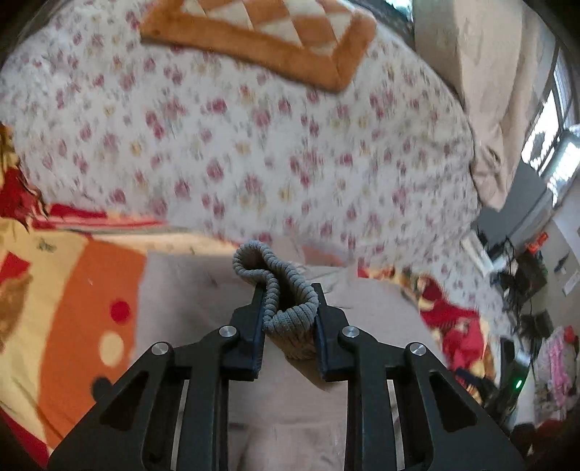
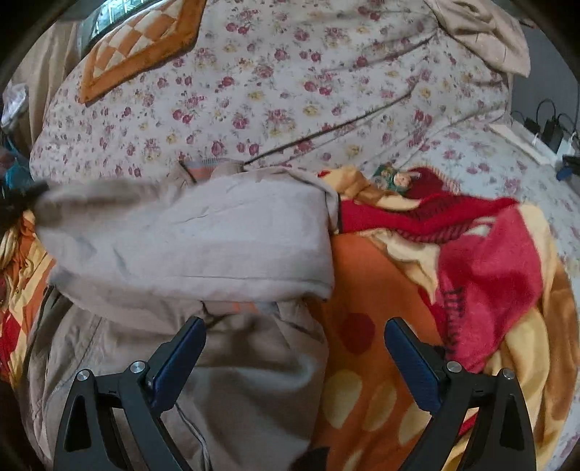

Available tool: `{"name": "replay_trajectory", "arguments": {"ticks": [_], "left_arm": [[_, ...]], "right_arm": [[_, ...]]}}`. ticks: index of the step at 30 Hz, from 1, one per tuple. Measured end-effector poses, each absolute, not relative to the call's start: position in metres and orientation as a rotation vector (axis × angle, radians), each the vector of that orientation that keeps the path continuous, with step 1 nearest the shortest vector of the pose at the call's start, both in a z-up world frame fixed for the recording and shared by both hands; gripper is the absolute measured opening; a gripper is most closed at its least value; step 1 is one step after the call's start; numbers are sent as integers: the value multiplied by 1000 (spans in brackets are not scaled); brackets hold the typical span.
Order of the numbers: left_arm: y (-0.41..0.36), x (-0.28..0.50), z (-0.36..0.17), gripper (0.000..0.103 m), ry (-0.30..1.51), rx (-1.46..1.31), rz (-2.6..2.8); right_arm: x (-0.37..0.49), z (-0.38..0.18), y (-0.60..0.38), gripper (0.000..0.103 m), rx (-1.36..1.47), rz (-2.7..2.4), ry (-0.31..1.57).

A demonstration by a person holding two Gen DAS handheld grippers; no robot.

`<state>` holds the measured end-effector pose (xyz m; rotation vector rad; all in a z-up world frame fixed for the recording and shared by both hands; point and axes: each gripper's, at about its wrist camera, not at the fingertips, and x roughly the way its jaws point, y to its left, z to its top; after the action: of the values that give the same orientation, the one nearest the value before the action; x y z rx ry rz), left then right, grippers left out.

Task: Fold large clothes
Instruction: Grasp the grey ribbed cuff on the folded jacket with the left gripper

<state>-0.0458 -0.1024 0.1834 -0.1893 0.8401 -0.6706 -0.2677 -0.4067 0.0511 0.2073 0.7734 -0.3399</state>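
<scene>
A pale beige jacket (image 2: pixel 203 235) lies on an orange, yellow and red blanket (image 2: pixel 362 380) on the bed. My left gripper (image 1: pixel 288 295) is shut on the jacket's grey ribbed cuff (image 1: pixel 279 286), which bunches up between the pads and rises above the rest of the garment (image 1: pixel 203 290). In the right wrist view the sleeve stretches off to the left, blurred at its far end. My right gripper (image 2: pixel 295 326) stands open just above the jacket's near edge, with the left finger over the cloth and the right finger over the blanket; nothing is pinched between them.
A floral quilt (image 1: pixel 253 145) is heaped behind the jacket, with an orange checked cushion (image 1: pixel 261 32) on top. A red fleece (image 2: pixel 489 261) is crumpled at the right. Chargers and cables (image 2: pixel 547 126) sit past the bed's far right; clutter (image 1: pixel 525 282) stands by the window.
</scene>
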Motion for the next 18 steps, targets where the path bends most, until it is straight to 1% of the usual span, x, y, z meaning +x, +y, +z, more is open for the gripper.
{"name": "replay_trajectory", "arguments": {"ticks": [4,8,9,10,11,12,13,14,15,18], "left_arm": [[-84,-36,193,21,843,-241,-644],[-79,-37,189,21,852,-232,-616],[-78,-37,185,21,853,-222,-600],[-77,-38,181,21,853,-214,-588],[-75,-37,174,21,855,-203,-567],[-72,-36,164,21,870,-200,-552],[-69,-33,150,21,899,-203,-540],[-66,-30,136,16,925,-198,-517],[-63,-25,116,13,951,-167,-441],[-49,-11,76,13,1026,-156,-317]], "right_arm": [[-253,54,-404,98,197,-342,767],[-230,44,-406,98,193,-387,779],[-224,41,-411,96,198,-409,779],[-222,39,-415,78,206,-424,779],[-223,39,-423,47,226,-453,778],[-227,40,-432,39,244,-496,790],[-233,41,-437,38,260,-519,796],[-241,42,-441,38,278,-519,796],[-246,41,-442,38,277,-519,807],[-255,34,-437,38,235,-515,887]]}}
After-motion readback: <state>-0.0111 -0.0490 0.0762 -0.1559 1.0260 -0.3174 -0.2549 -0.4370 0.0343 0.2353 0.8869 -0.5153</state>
